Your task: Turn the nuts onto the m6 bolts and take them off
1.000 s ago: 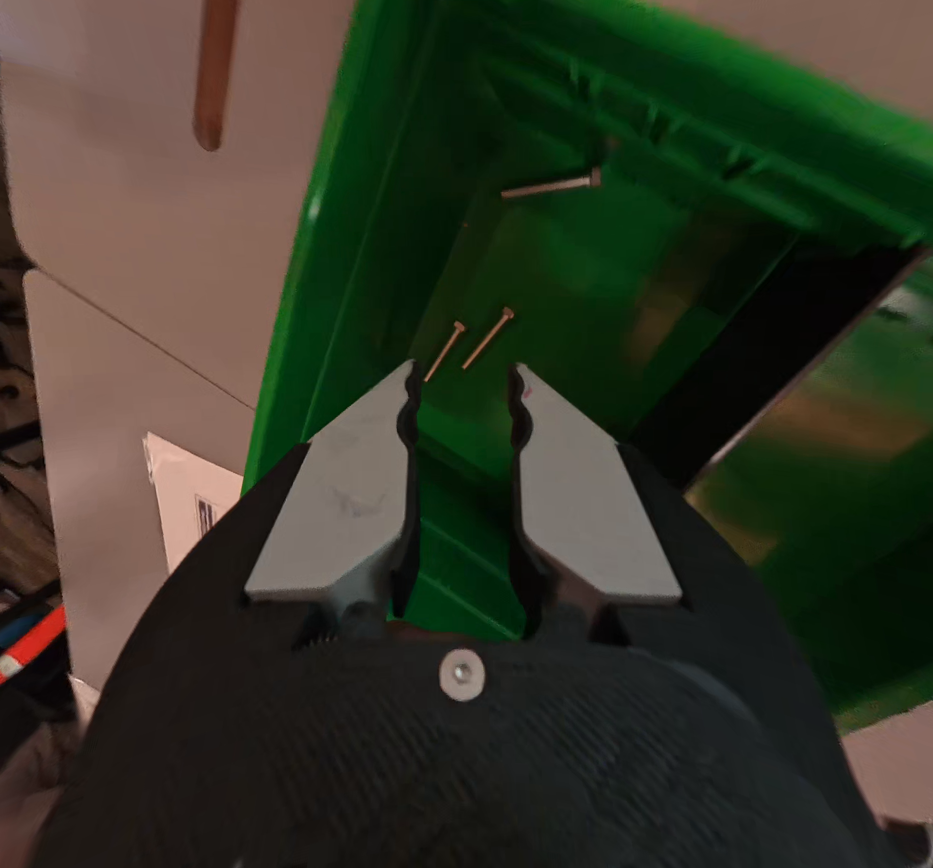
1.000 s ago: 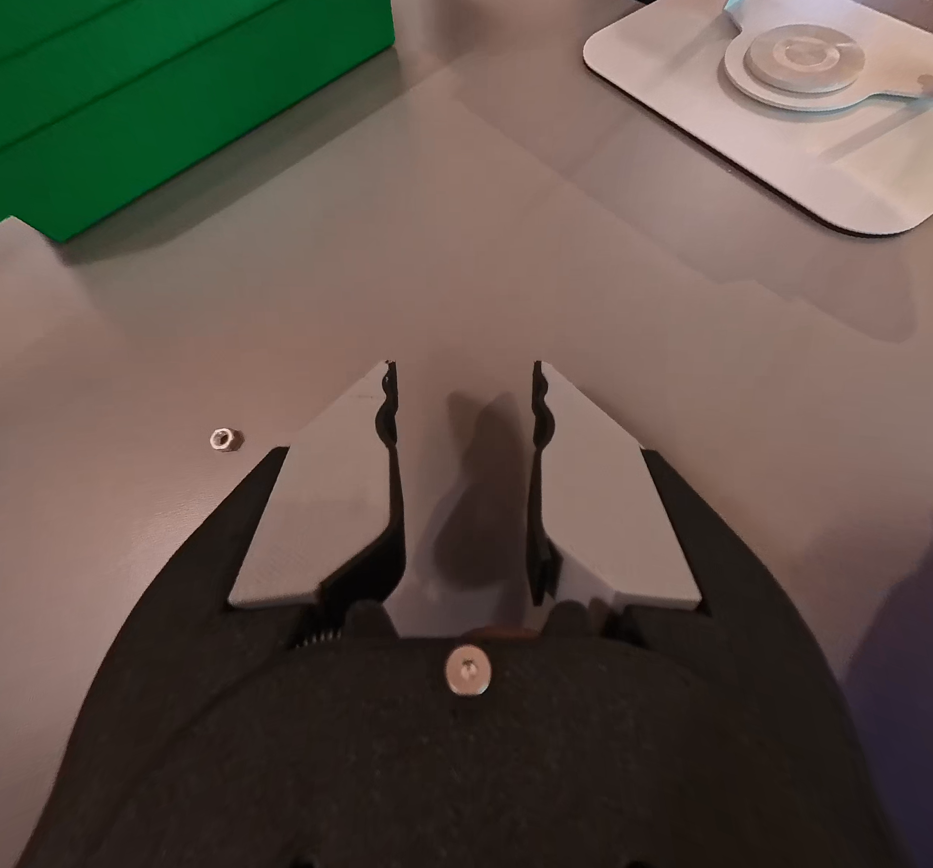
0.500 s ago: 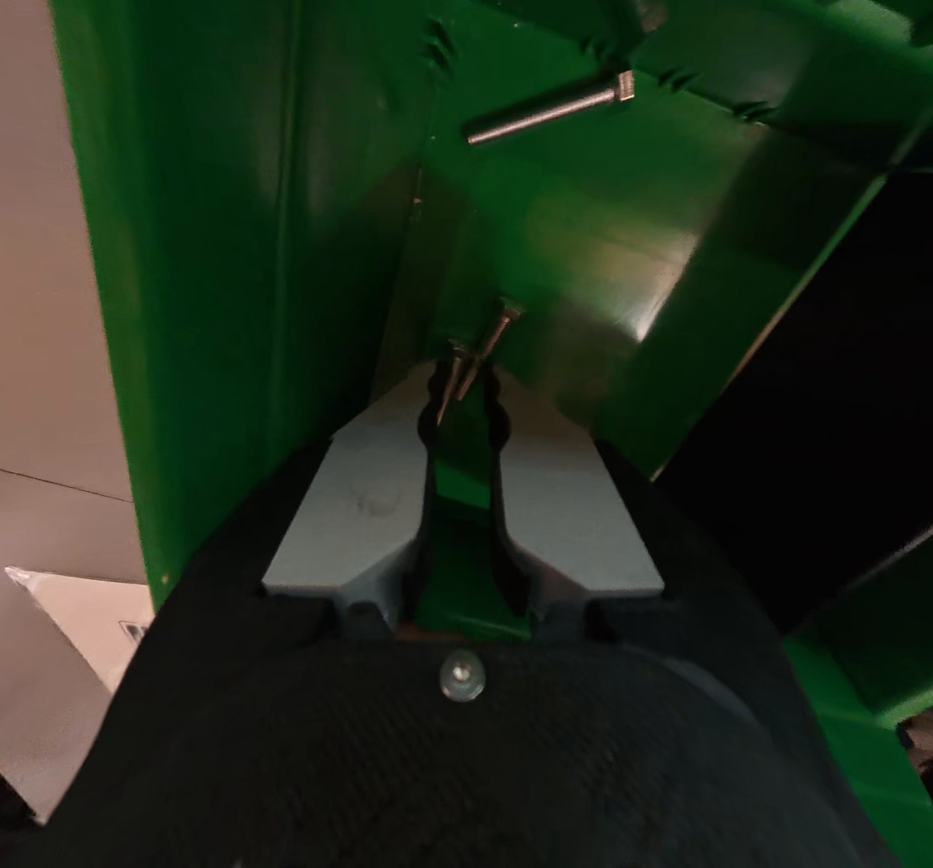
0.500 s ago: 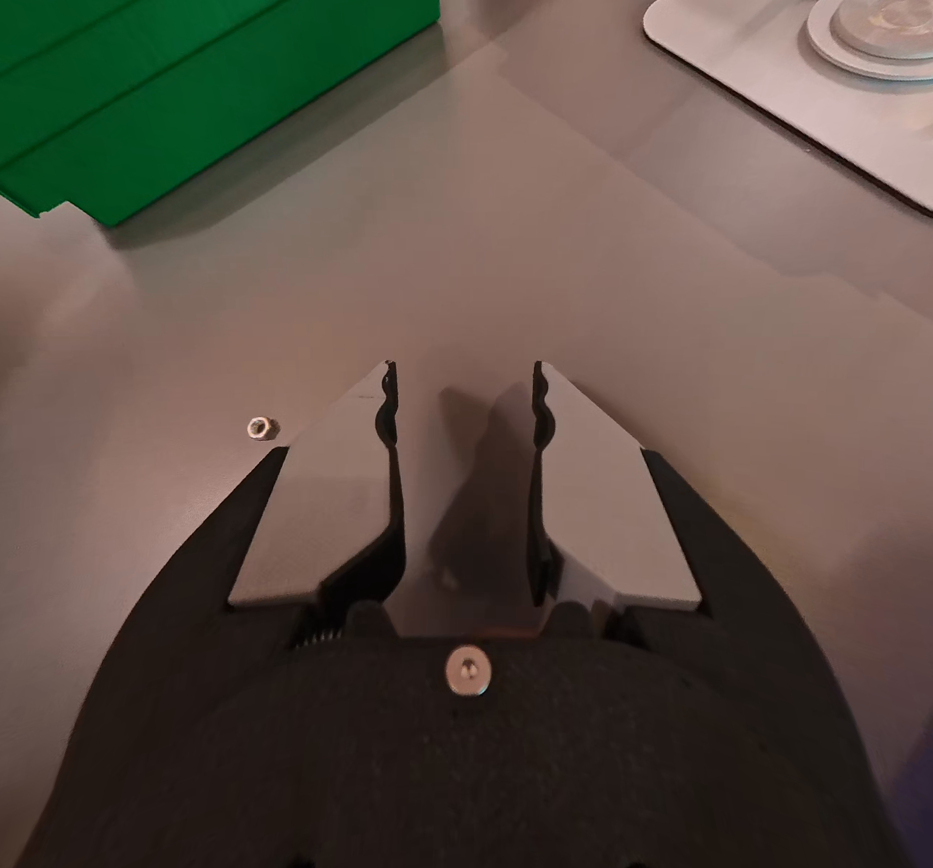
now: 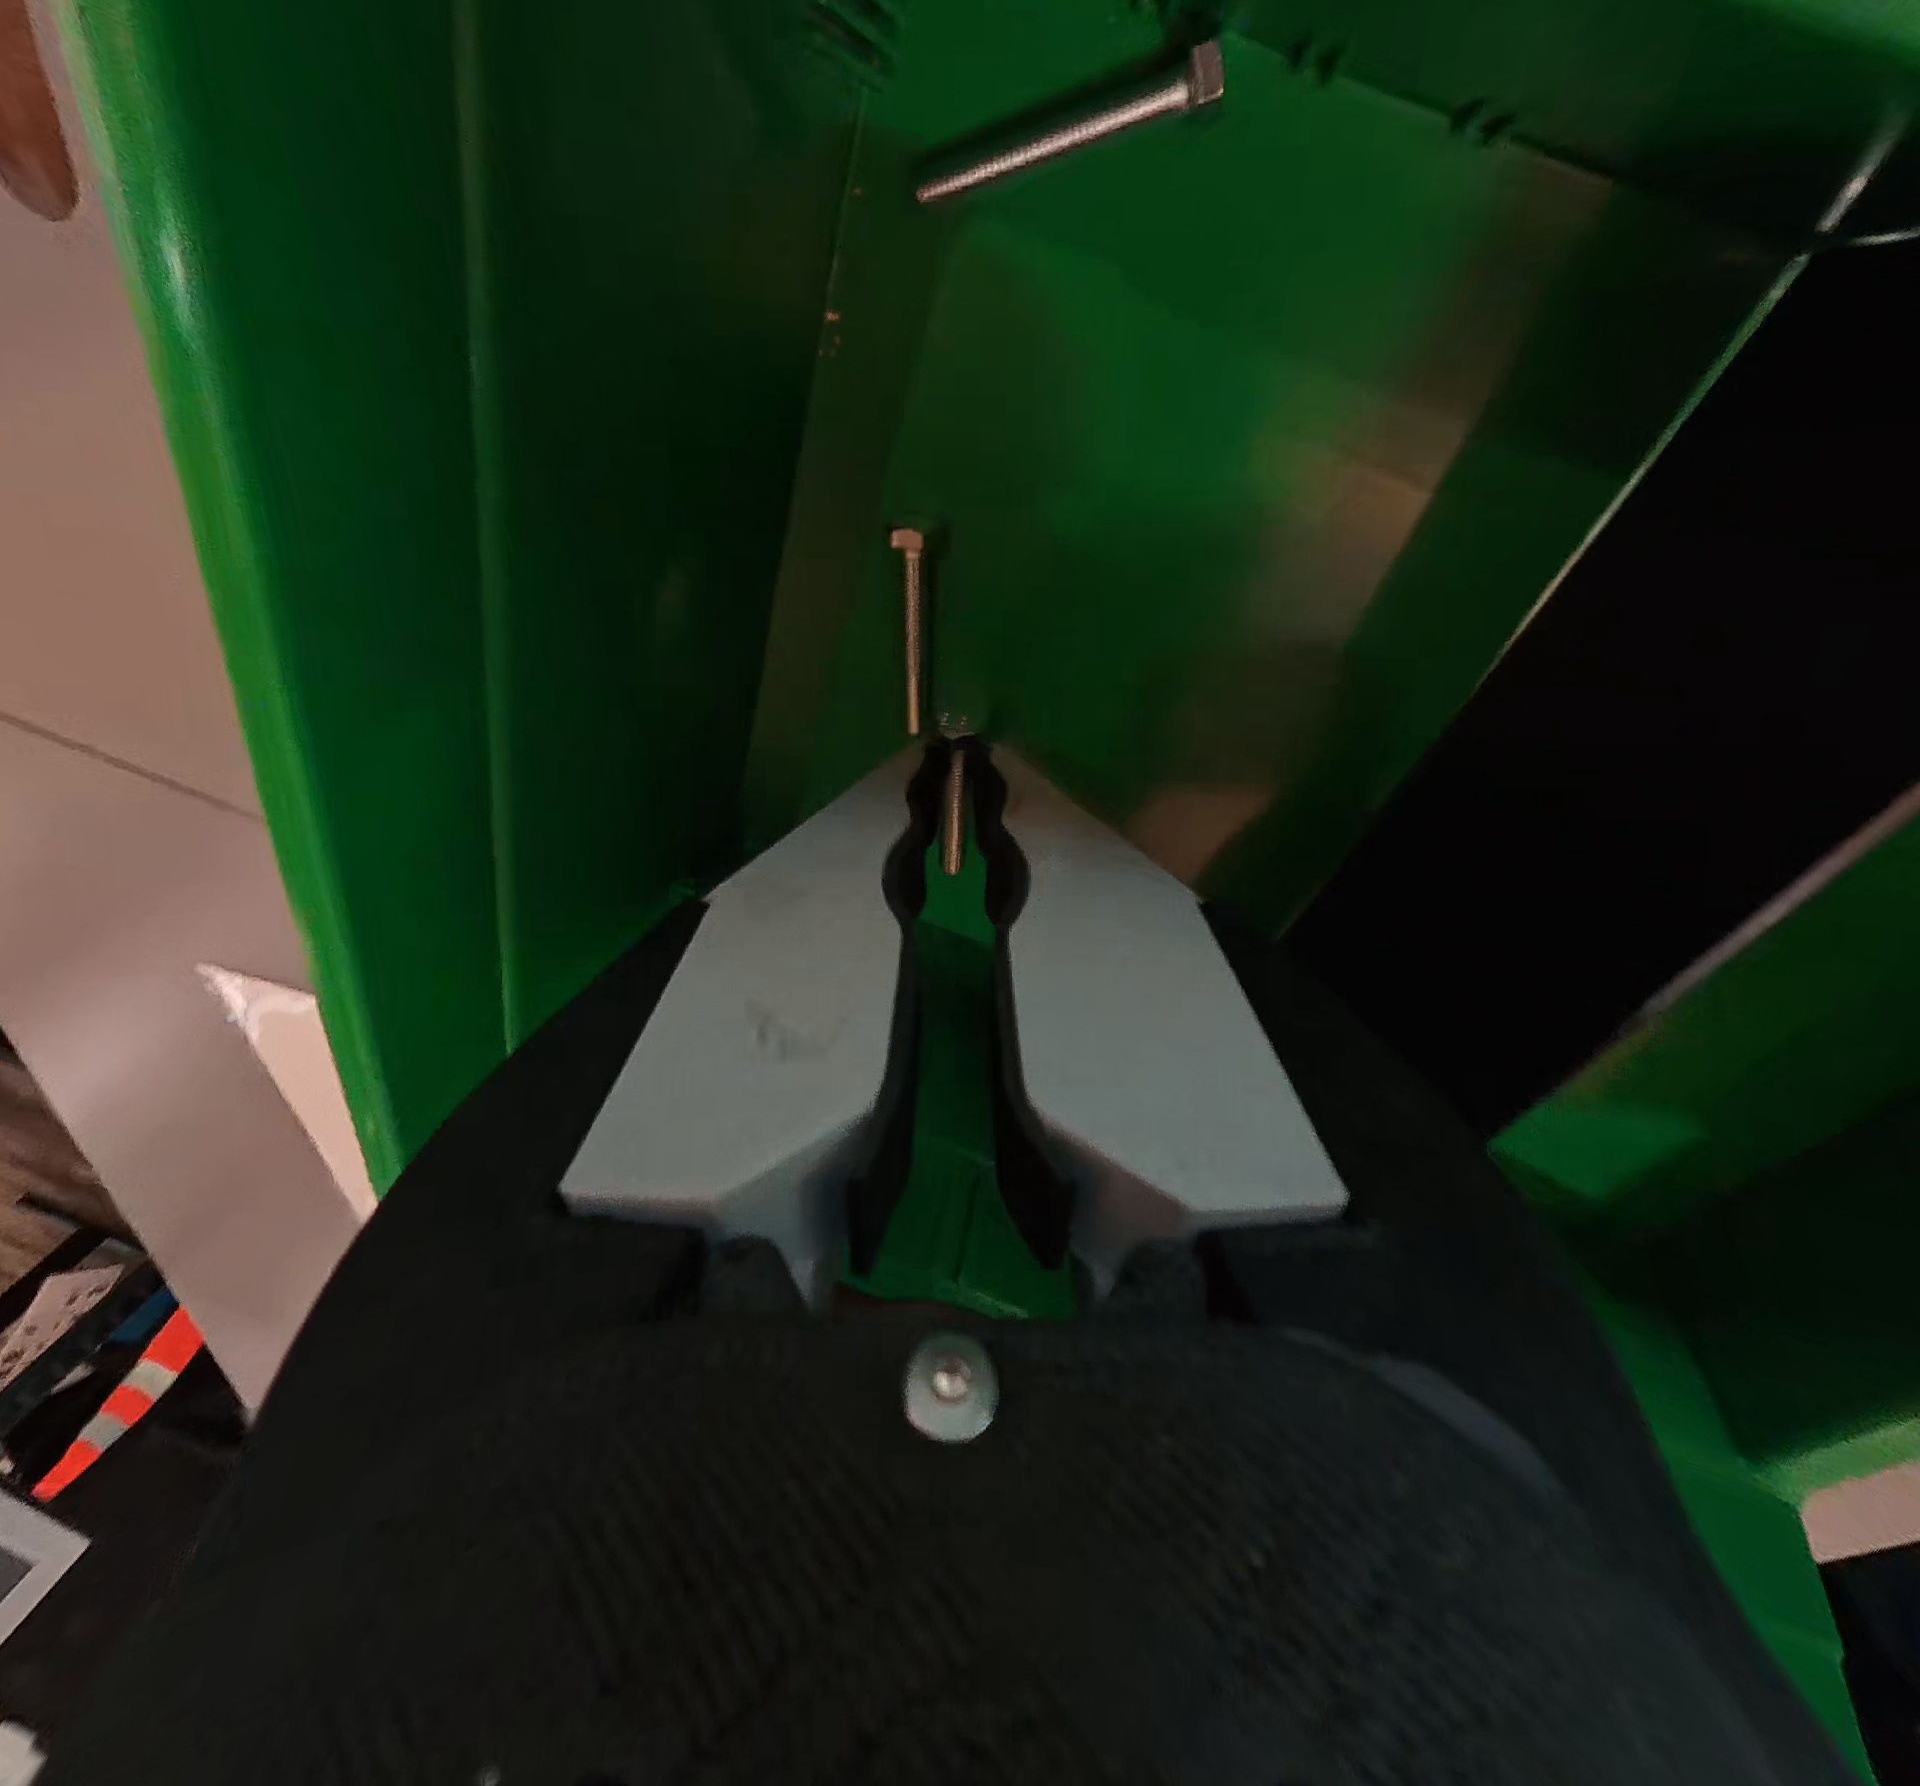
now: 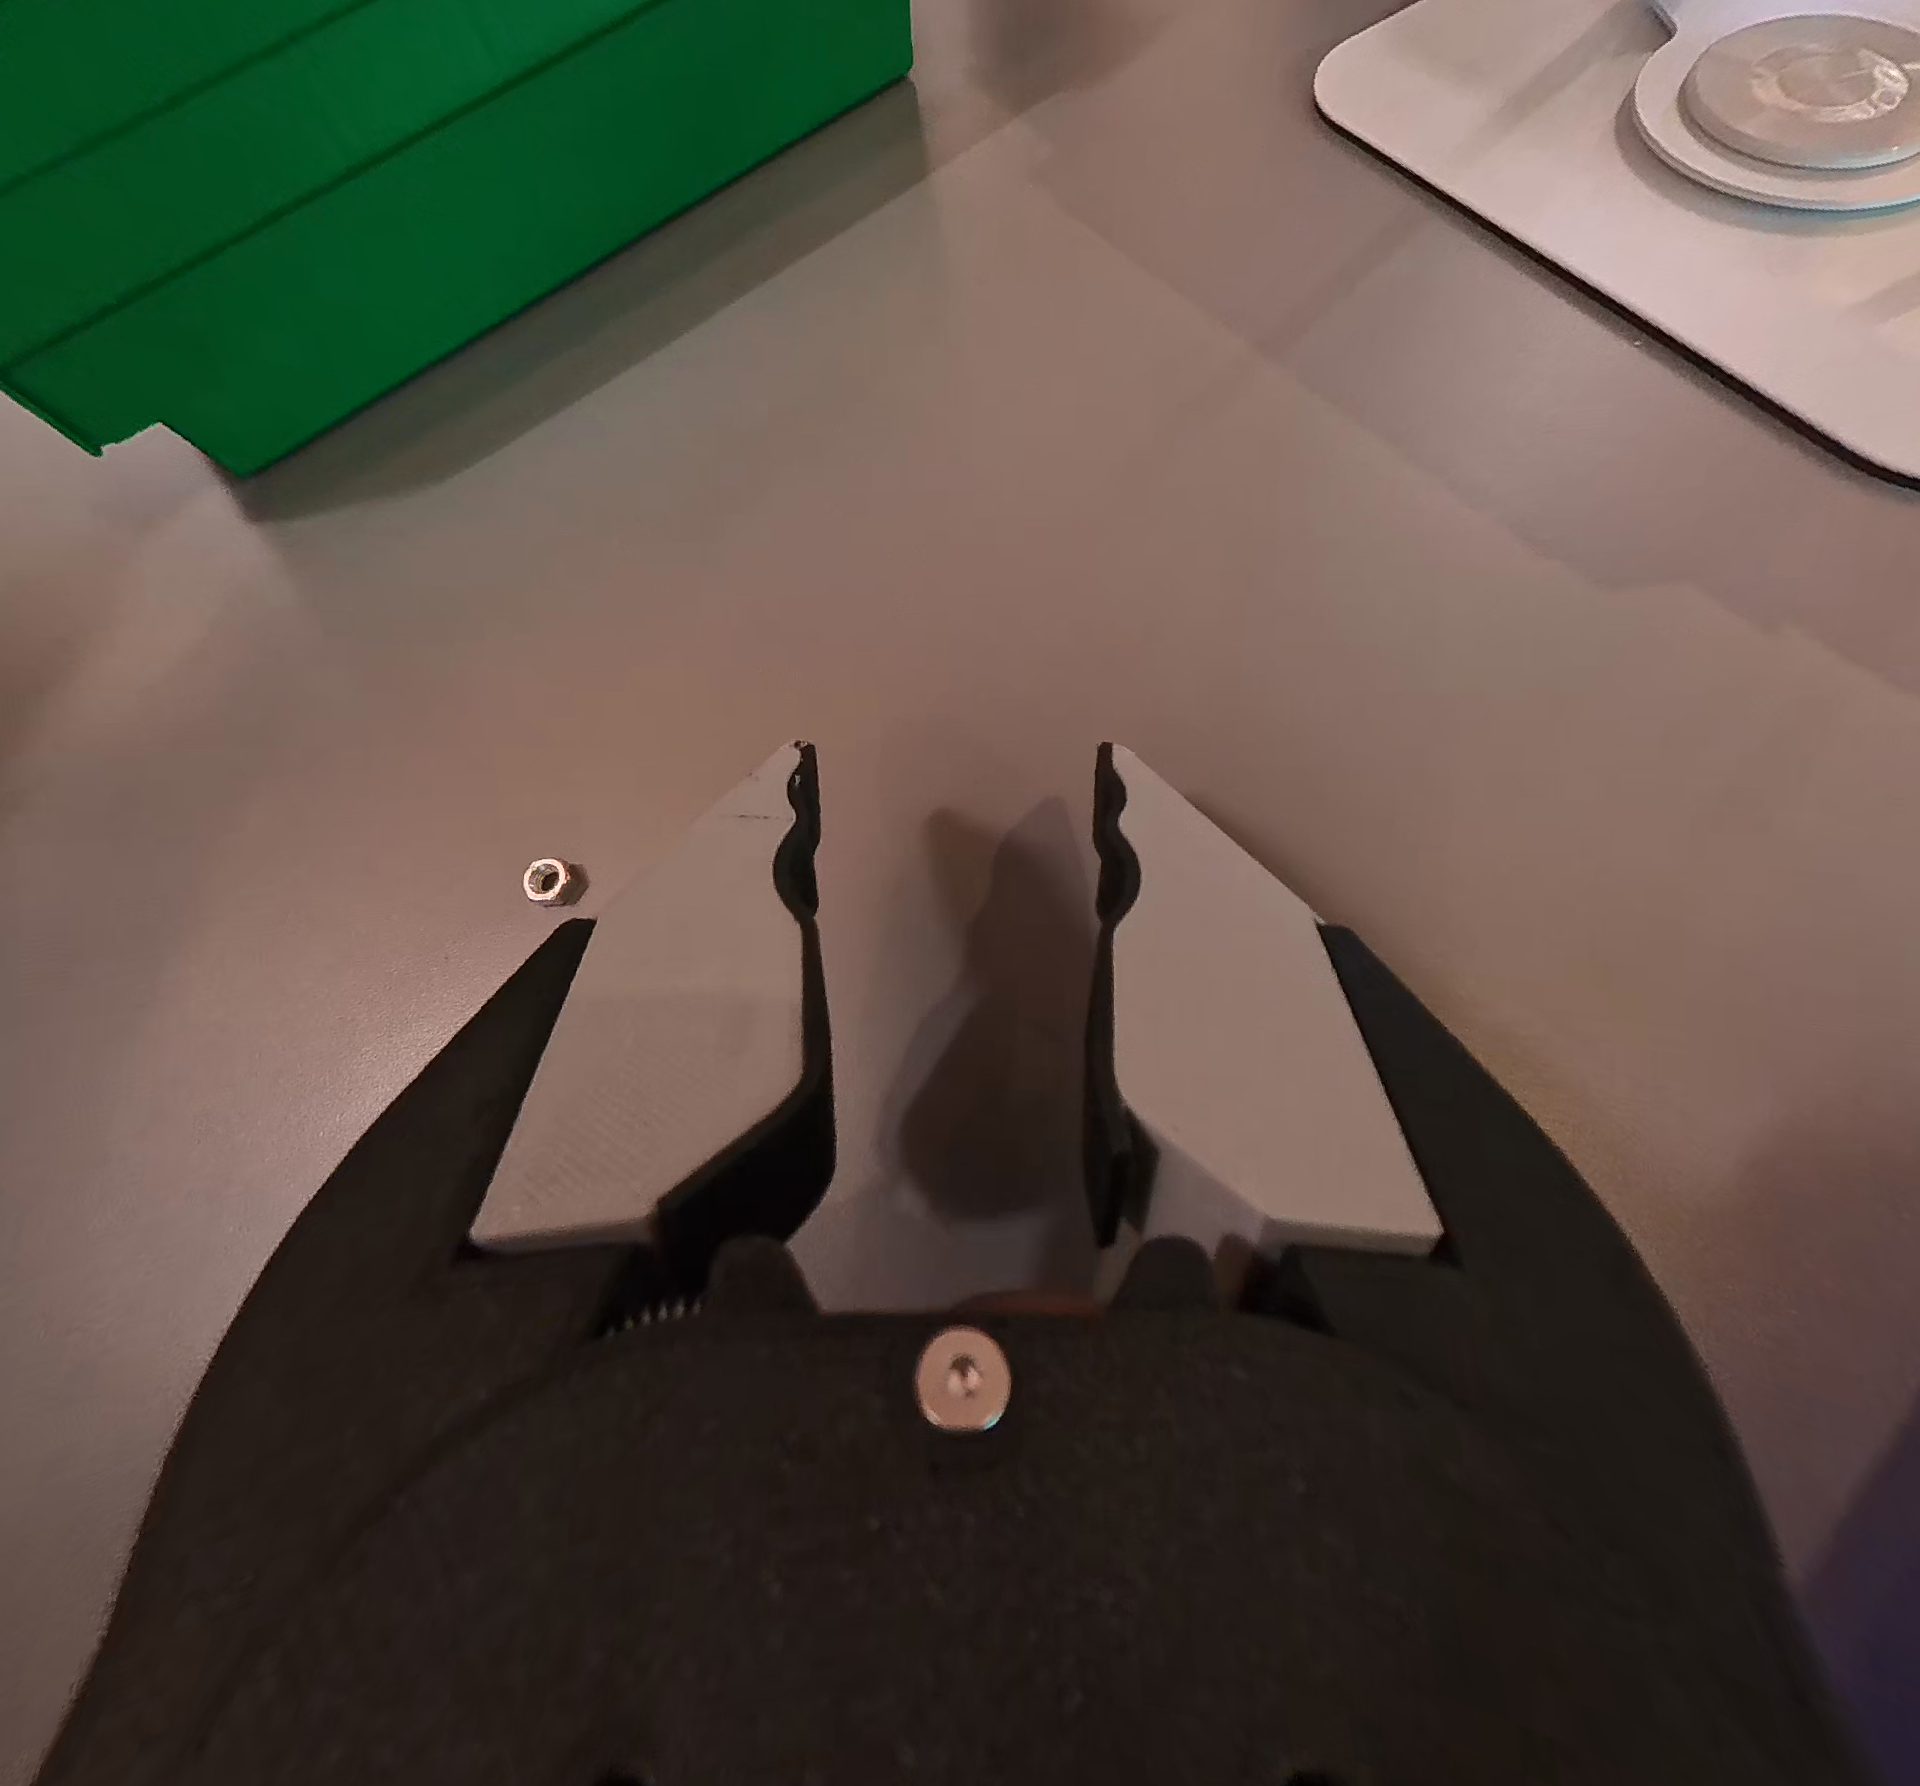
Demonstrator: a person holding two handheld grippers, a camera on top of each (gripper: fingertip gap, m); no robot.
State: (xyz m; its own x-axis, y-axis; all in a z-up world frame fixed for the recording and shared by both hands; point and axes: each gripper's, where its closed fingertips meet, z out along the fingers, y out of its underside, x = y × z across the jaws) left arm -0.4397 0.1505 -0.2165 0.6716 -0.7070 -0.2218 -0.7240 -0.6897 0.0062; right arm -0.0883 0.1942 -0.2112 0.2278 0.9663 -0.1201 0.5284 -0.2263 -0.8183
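Observation:
My left gripper (image 5: pixel 951 760) is inside a green bin (image 5: pixel 468 386), shut on a thin bolt (image 5: pixel 953 817) that lies along the gap between its fingers. A second thin bolt (image 5: pixel 912 635) lies on the bin floor just ahead and left of the tips. A thicker bolt (image 5: pixel 1070 126) lies at the far end of the bin. My right gripper (image 6: pixel 956 760) is open and empty, low over the grey table. A small steel nut (image 6: pixel 551 881) lies on the table just left of its left finger.
The green bin's outer wall (image 6: pixel 447 136) stands at the far left in the right wrist view. A white stand base (image 6: pixel 1621 209) with a round disc sits at the far right. A black divider (image 5: pixel 1662 645) borders the bin compartment on the right. There is about 35 cm between the tips of the two grippers. The small steel nut (image 6: pixel 551 881) sits 7 cm or so from the ends of my right fingers.
My left gripper pushed deeper into the bin and closed on one of the two thin bolts; the other bolt shifted ahead. My right gripper drifted slightly and stayed open.

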